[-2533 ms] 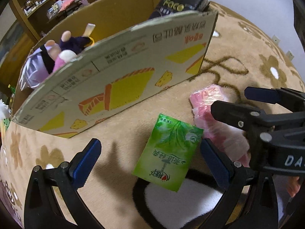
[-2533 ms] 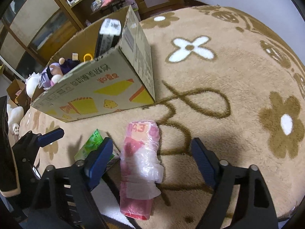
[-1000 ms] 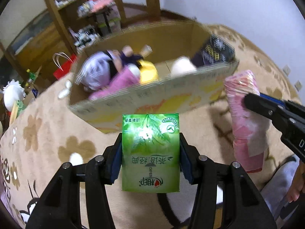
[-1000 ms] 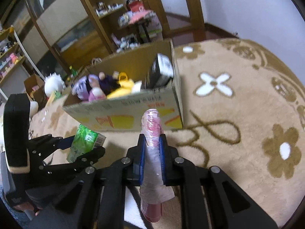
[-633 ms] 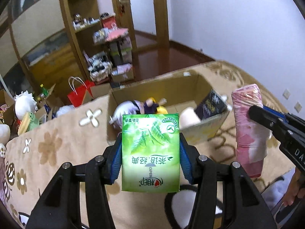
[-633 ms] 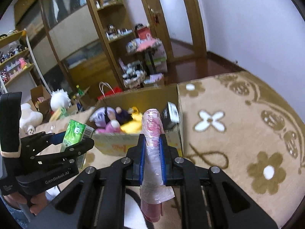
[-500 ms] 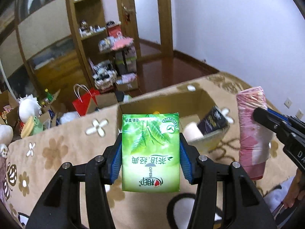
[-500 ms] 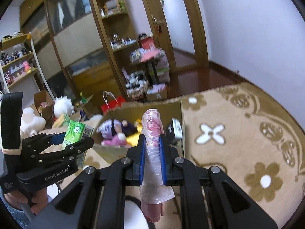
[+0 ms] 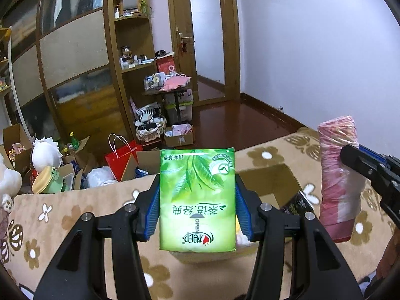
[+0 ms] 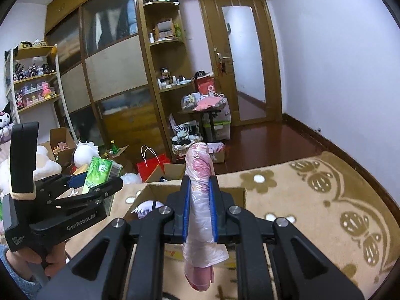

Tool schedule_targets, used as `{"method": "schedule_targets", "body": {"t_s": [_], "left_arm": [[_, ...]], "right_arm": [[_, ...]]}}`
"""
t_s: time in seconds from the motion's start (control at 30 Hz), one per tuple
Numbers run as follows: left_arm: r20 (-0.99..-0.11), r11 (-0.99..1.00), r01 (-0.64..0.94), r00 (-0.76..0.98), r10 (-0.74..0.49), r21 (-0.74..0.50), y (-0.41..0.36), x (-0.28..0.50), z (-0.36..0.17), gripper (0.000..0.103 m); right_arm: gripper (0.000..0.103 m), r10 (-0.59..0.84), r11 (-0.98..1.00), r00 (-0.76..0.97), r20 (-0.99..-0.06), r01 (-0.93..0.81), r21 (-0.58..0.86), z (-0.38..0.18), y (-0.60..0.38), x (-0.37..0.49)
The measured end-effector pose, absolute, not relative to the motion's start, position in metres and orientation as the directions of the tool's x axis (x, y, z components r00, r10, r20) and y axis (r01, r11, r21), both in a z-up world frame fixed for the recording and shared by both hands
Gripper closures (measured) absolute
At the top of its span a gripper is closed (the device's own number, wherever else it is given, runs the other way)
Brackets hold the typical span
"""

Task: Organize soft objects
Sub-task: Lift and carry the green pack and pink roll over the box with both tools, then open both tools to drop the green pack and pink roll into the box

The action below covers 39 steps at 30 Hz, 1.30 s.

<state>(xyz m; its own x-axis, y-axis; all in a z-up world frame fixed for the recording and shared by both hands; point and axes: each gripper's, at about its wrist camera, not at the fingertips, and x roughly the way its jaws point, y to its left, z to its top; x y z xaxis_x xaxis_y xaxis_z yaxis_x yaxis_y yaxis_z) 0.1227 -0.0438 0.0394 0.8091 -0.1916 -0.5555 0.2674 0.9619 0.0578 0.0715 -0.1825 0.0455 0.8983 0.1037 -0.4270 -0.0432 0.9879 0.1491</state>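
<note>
My left gripper (image 9: 197,207) is shut on a green tissue pack (image 9: 197,200) and holds it high in the air. The pack also shows in the right wrist view (image 10: 98,172). My right gripper (image 10: 200,205) is shut on a pink roll wrapped in clear plastic (image 10: 200,200), held upright; the roll shows at the right of the left wrist view (image 9: 338,182). An open cardboard box (image 10: 240,195) stands on the beige flowered carpet below both grippers, with a purple-haired plush (image 10: 146,207) and a black pack (image 9: 297,203) inside. The held things hide much of the box.
A beige carpet with brown and white flowers (image 10: 325,200) covers the surface. Beyond it are a red paper bag (image 9: 120,158), cardboard boxes with toys (image 9: 47,172), a wooden cabinet with shelves (image 10: 120,75), a small cluttered table (image 10: 207,105) and a door (image 10: 245,65).
Both grippers have risen higher with their loads and tilted up, so the box has dropped lower in both views. Earlier, both items lay on the carpet between open jaws.
</note>
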Motion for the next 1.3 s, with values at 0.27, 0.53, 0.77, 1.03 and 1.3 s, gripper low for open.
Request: {"method": "schedule_targets", "body": {"t_s": [0.27,0.53,0.77,1.03,1.3], "left_arm": [[-0.586,0.96,0.27,0.791,-0.178,0.073,-0.053,0.148,0.017,0.052],[-0.633,0.959,0.266,0.76,-0.147,0.096,-0.061,0.164,-0.011,0.052],[-0.672,0.956,0.27,0.73,-0.126,0.114,-0.066,0.177,-0.033,0.052],[-0.706,0.953,0.276,0.7,-0.108,0.127,-0.068,0.183,-0.052,0.052],[-0.731,0.951,0.272,0.677,-0.083,0.144,-0.066,0.185,-0.061,0.047]], "right_arm": [[0.088,0.125,0.987,0.903,-0.411,-0.072,0.142,0.038,-0.184,0.097],[0.088,0.161,0.98,0.896,-0.415,-0.094,0.178,0.016,-0.187,0.125],[0.088,0.184,0.976,0.878,-0.442,-0.109,0.189,-0.008,-0.188,0.137],[0.088,0.178,0.98,0.863,-0.473,-0.112,0.164,-0.026,-0.18,0.144],[0.083,0.157,0.978,0.826,-0.542,-0.056,0.199,-0.034,-0.187,0.153]]}}
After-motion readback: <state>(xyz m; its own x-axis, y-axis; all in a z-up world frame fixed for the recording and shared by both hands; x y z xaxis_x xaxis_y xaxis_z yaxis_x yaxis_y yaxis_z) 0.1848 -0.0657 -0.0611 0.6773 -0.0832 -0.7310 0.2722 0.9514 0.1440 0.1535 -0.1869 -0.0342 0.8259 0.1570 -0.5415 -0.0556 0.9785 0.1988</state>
